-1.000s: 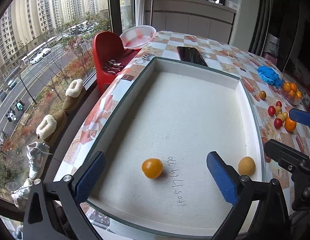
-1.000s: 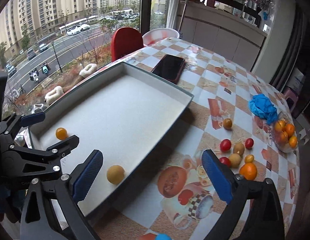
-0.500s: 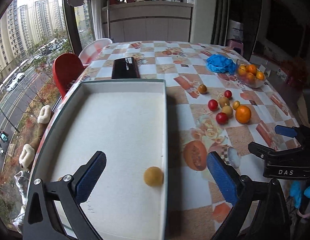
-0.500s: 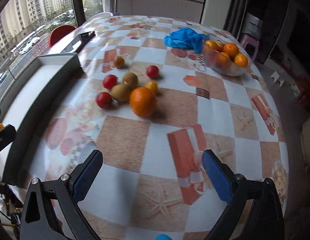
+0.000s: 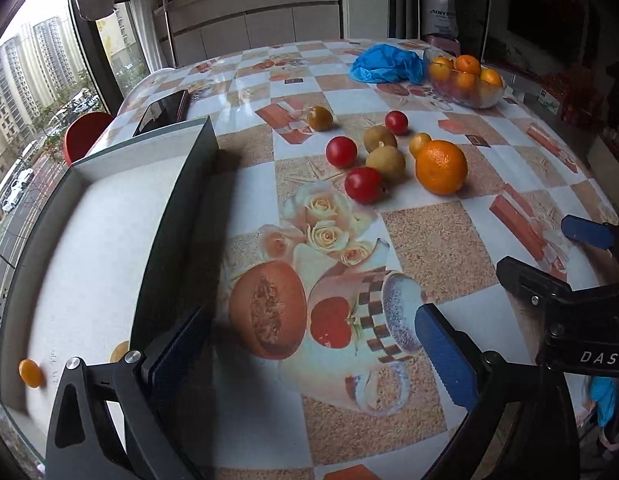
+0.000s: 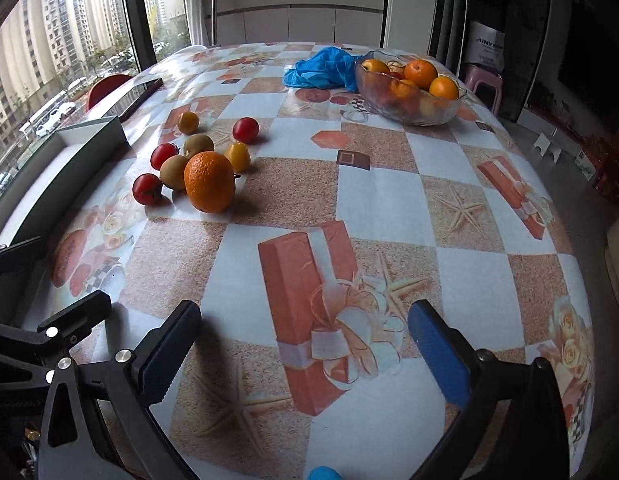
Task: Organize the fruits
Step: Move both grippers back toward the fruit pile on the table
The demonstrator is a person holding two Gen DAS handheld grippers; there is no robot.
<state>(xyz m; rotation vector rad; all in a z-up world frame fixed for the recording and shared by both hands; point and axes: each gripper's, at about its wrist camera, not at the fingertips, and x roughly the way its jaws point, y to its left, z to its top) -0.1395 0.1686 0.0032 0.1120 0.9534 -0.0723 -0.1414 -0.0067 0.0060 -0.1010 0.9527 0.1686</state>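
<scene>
Fruits, like the big round orange [image 5: 441, 167] and small red tomatoes [image 5: 363, 185], wait in a bunch beside the white box tray [image 5: 89, 240] (two little ones already inside) in the left view, where the left gripper [image 5: 309, 344] gapes empty, and in the right view the right gripper [image 6: 303, 350] is wide open too, ready to pick.

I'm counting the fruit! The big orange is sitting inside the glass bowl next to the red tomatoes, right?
Not quite. The big orange sits on the table next to the red tomatoes, outside the glass bowl, as the right wrist view shows.
</scene>
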